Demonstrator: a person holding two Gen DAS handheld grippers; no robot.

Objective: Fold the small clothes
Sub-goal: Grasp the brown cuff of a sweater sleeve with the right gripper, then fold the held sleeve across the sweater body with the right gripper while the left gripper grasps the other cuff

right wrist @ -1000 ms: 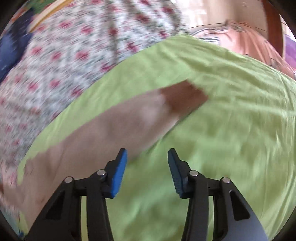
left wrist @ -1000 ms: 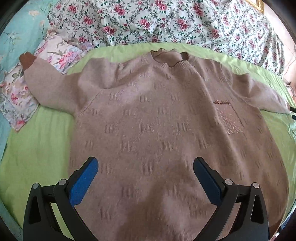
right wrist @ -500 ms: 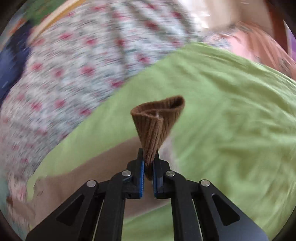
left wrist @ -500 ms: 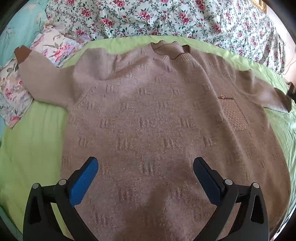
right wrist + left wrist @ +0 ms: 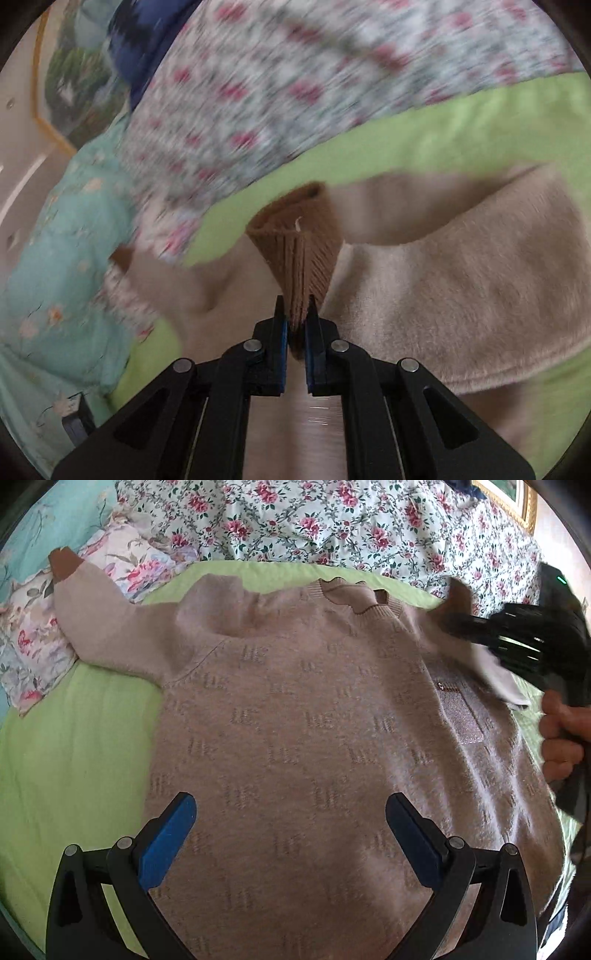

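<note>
Left wrist view: the sweater (image 5: 325,716) lies spread front-up on a green sheet (image 5: 74,760), filling the centre of the frame. Its lower body sits directly ahead of and between the fingers of the left gripper (image 5: 290,830), which is spread wide and grasps nothing; blue pads (image 5: 168,834) at bottom left and bottom right. I cannot tell whether the pads touch the knit.

One sleeve (image 5: 110,627) runs to the upper left, its brown cuff (image 5: 64,563) resting on a floral pillow (image 5: 33,642).

The right gripper (image 5: 461,622) enters from the right edge, black and motion-blurred, over the sweater's shoulder at upper right; bare fingers of a hand (image 5: 561,738) wrap its handle.

Right wrist view: the right gripper (image 5: 295,325) is clenched on the other sleeve's ribbed cuff (image 5: 299,243), which fans upward from between the jaws at frame centre. Sleeve and body cloth trail to the right and below. Background heavily blurred.

Materials: sweater is a soft, fuzzy taupe knit with raised repeated block motifs, a ribbed round collar (image 5: 354,598), and a shinier square patch pocket (image 5: 461,716) at mid right. Cuffs are darker brown rib knit. Floral quilt (image 5: 332,524) across the top of the frame; teal fabric (image 5: 55,520) at upper left.
</note>
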